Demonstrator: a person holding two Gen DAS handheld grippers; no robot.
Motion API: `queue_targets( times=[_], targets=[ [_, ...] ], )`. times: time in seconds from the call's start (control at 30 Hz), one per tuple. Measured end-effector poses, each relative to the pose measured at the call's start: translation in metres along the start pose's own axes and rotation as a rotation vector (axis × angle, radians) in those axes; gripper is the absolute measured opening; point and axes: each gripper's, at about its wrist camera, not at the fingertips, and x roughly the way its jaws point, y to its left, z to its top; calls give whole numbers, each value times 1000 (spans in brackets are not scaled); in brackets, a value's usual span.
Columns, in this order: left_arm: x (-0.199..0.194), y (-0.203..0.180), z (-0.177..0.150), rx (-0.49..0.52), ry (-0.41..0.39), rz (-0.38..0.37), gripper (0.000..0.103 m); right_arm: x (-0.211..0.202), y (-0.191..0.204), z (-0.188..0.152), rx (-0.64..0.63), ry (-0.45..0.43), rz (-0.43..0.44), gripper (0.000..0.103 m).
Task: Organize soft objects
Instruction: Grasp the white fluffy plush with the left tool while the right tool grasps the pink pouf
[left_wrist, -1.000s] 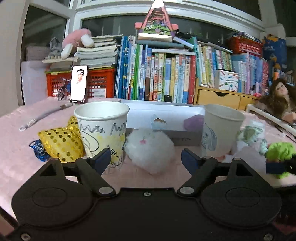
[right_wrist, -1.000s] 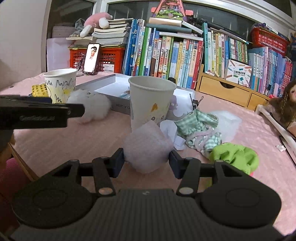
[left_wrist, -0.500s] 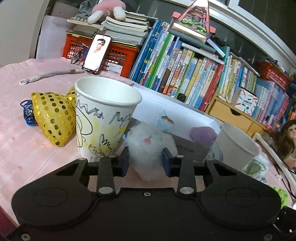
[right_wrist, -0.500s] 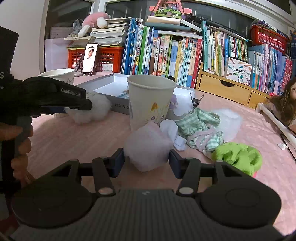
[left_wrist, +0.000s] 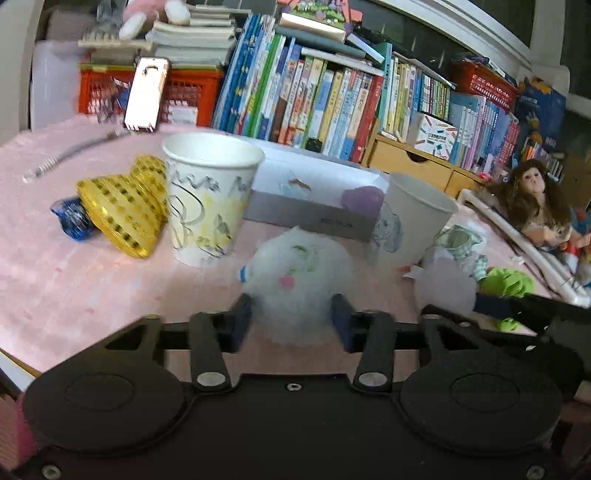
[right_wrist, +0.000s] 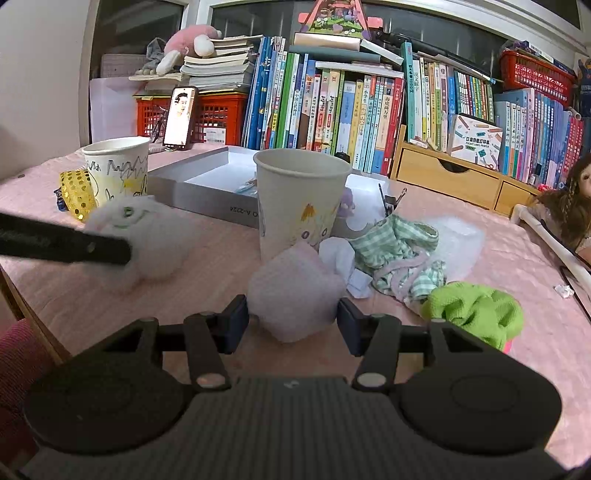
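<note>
Tongs on both sides pinch fluff, left tongs (left_wrist: 291, 321) just loosened around the white pompom (left_wrist: 297, 284), right tongs (right_wrist: 293, 321) squeezing the pink puff (right_wrist: 295, 291), presumably bound for the cups (right_wrist: 301, 206).

The counter (right_wrist: 207, 266) is covered in matt pink cloth. Beside the paper cup (left_wrist: 210, 199), a glossy gold sequinned pouch (left_wrist: 122, 214) and a fluffy white pom-pom (left_wrist: 299, 273) are seen.

Left gripper (left_wrist: 291, 325) angled downward, jaws just reopening after squeeze, white fluffy ball (left_wrist: 301, 273) between them; whether pads press or merely brush fur, cannot tell (view blurred). Right gripper (right_wrist: 293, 323) also tilted down, jaws part-closed, both pads against sides of pale pink soft lump (right_wrist: 295, 291). Left finger (right_wrist: 62, 243) crosses right view.
</note>
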Motion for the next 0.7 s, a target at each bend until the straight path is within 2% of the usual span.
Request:
queue_targets(
  times=[0.07,0.2,0.47,0.7],
  targets=[
    [-3,-4,-3,44,-41,39,77,0,-1,0,13,-3,0,61],
    [-4,-15,-6,156,-101,70,82,-1,-4,2,39,-11,1,69],
    [18,-23,-4,228,-104,88,85,3,-6,4,51,-7,2,73],
    [38,-22,-5,228,-66,87,85,15,-4,4,64,11,0,73]
  ],
)
